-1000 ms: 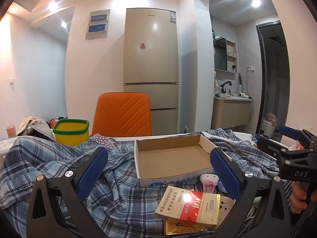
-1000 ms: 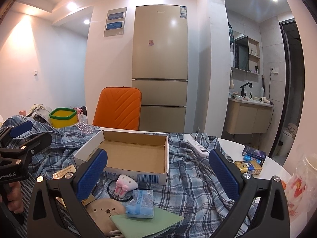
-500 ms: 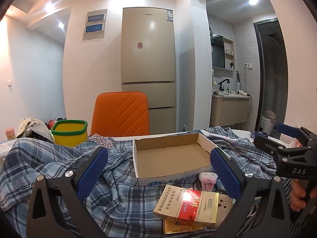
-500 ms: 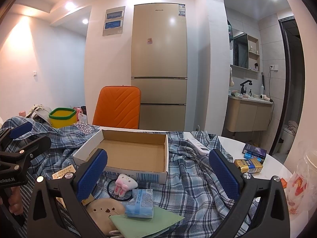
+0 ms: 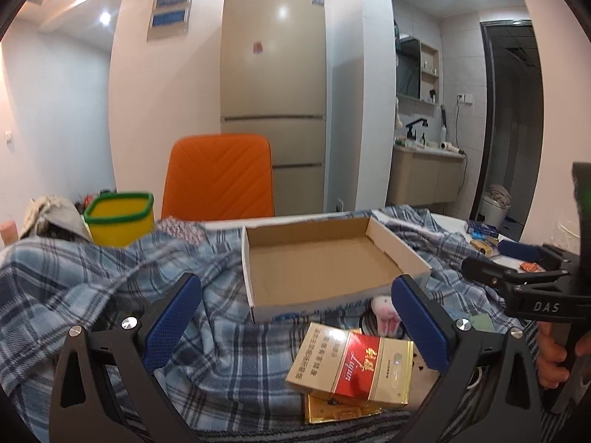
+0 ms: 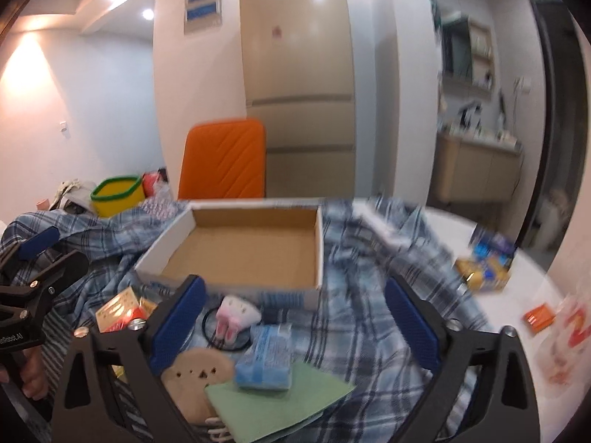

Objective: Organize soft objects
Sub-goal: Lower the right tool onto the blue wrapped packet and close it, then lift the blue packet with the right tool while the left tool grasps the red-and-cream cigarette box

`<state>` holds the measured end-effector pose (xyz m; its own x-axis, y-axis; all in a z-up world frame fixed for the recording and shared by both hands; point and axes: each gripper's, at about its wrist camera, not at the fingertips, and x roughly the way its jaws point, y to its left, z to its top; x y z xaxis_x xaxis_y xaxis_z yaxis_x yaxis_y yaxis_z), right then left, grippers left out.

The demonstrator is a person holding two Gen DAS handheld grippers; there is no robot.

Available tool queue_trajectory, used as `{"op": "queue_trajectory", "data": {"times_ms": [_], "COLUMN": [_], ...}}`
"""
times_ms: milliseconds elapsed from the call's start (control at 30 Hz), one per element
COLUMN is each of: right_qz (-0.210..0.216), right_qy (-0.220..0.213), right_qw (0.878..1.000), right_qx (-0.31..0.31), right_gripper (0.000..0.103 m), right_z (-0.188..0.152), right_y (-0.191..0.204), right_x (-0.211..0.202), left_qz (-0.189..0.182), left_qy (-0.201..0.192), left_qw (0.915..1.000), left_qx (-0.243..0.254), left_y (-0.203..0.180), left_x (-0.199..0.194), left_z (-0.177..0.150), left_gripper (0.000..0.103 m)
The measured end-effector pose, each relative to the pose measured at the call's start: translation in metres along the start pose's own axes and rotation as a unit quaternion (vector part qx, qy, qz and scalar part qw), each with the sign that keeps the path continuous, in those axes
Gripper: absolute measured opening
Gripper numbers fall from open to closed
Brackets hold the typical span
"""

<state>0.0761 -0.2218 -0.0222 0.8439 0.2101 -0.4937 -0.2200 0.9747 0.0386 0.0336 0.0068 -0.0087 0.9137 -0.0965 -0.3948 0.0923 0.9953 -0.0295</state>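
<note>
Soft objects are gathered on the plaid cloth (image 6: 369, 317) just in front of the open cardboard box (image 6: 243, 251), which is seen to hold nothing. In the right wrist view the small white plush with pink feet (image 6: 234, 315) lies between the box's near wall and the right gripper (image 6: 295, 326), slightly left of the midline between the fingers, resting over a black hair tie (image 6: 208, 326). Nearer still, a blue tissue pack (image 6: 266, 356) sits on a green cloth (image 6: 273, 402), with a beige plush face (image 6: 197, 374) just beside the left finger. The right gripper's fingers are spread wide and nothing is held.

From the left gripper (image 5: 295, 323) the same white plush (image 5: 386, 312) is seen close to the right finger's tip, partly hidden by it; a red and gold carton (image 5: 351, 365) lies in the foreground between the fingers. These fingers are likewise spread and unloaded.

The right gripper is judged the better placed, since the plush lies almost straight ahead of it. The plush's long axis appears to run roughly toward the camera, feet nearest. A soft, compressible body is suggested, so a light pinch across its width should be enough.
</note>
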Motion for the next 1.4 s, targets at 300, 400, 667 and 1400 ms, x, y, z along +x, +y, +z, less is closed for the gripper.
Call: {"op": "queue_trajectory", "data": {"times_ms": [300,400,667,1400], "right_qz": [0.01,0.012,0.013,0.095], "right_qy": [0.111,0.143,0.184,0.125], "right_qw": [0.993,0.988,0.98,0.979], "right_qx": [-0.041,-0.053,-0.069,-0.129], "right_gripper": [0.079,0.078,0.068,0.043], "right_z": [-0.015,-0.021,-0.03,-0.027], "right_y": [0.014,0.018,0.023,0.052], "right_x": [0.041,0.05,0.062,0.023], "left_qz": [0.003,0.003,0.007,-0.097], "left_qy": [0.038,0.042,0.05,0.192], "left_qw": [0.9993,0.9991,0.9987,0.9719], "left_qx": [0.006,0.004,0.003,-0.096], "left_y": [0.0,0.001,0.001,0.011], "left_x": [0.013,0.013,0.016,0.04], "left_z": [-0.006,-0.006,-0.006,-0.018], "left_gripper": [0.102,0.102,0.102,0.102]}}
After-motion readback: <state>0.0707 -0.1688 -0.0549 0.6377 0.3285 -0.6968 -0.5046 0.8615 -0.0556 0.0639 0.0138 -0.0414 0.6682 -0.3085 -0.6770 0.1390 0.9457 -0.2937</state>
